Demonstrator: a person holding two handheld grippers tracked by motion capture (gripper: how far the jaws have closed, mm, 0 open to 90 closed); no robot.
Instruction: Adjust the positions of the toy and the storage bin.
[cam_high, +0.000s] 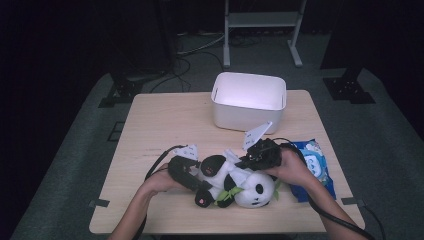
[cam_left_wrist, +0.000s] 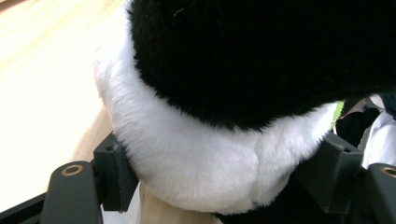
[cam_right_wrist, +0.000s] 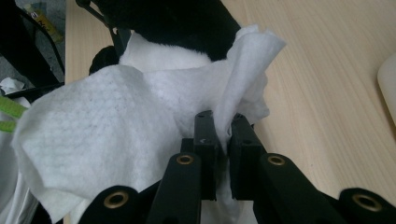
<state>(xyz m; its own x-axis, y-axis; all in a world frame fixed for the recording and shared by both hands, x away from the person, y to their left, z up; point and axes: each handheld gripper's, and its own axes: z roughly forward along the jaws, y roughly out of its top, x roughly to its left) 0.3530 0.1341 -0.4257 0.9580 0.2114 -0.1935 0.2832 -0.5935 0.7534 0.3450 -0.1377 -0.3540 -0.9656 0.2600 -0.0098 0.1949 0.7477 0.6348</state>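
Observation:
A black-and-white panda plush lies on its side near the front of the wooden table. My left gripper comes in from the left and is shut on the plush's body. In the left gripper view its jaws press both sides of the white and black fur, with the gripper squeezing it. My right gripper sits above the plush, shut on a white wipe. In the right gripper view the wipe drapes over the panda, pinched in the right gripper.
A white rectangular bin stands at the back middle of the table. A blue pack of wipes lies at the right, just beside the right hand. Bare tabletop stretches to the left and behind the plush.

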